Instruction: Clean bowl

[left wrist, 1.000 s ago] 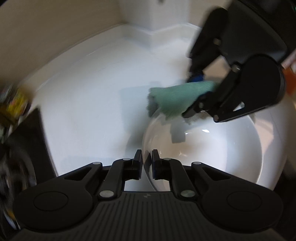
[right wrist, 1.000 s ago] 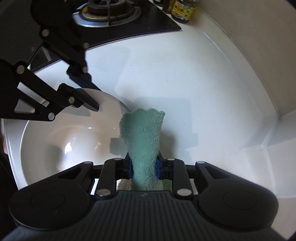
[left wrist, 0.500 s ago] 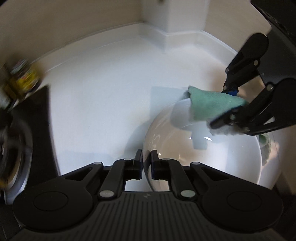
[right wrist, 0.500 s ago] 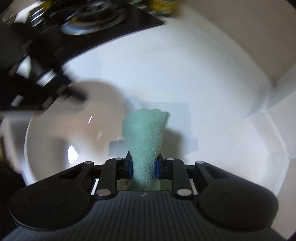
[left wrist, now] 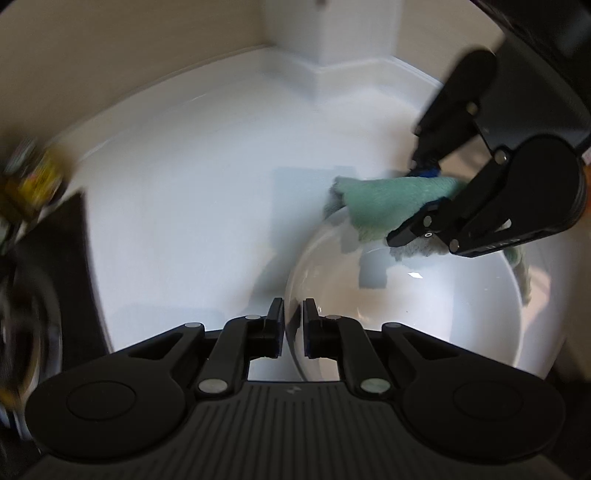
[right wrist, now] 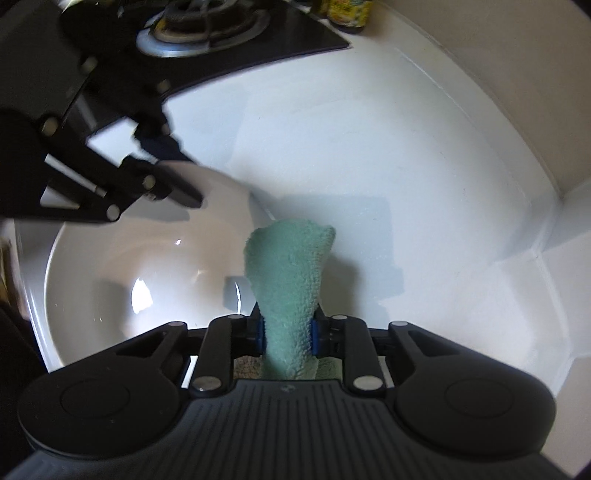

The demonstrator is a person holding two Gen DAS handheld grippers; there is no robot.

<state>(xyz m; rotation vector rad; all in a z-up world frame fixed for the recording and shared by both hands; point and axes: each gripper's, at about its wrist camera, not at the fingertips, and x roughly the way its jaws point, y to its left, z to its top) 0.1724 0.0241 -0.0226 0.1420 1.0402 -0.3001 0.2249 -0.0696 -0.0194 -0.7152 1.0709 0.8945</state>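
**Bowl pinned at rim, cloth working opposite edge**

Bowl sits on white surface, stove beyond. Left gripper clamps the bowl's rim, jaws just re-widened slightly, likely steadying it. Right gripper pinches green cloth, jaws just tightening, cloth over the far rim for wiping.

Dim indoor light, strong fisheye bending and dark corners in both views.
Small glints lie inside the white bowl; soft square shadows fall on the counter. Jars and stove at the edges are motion-blurred.
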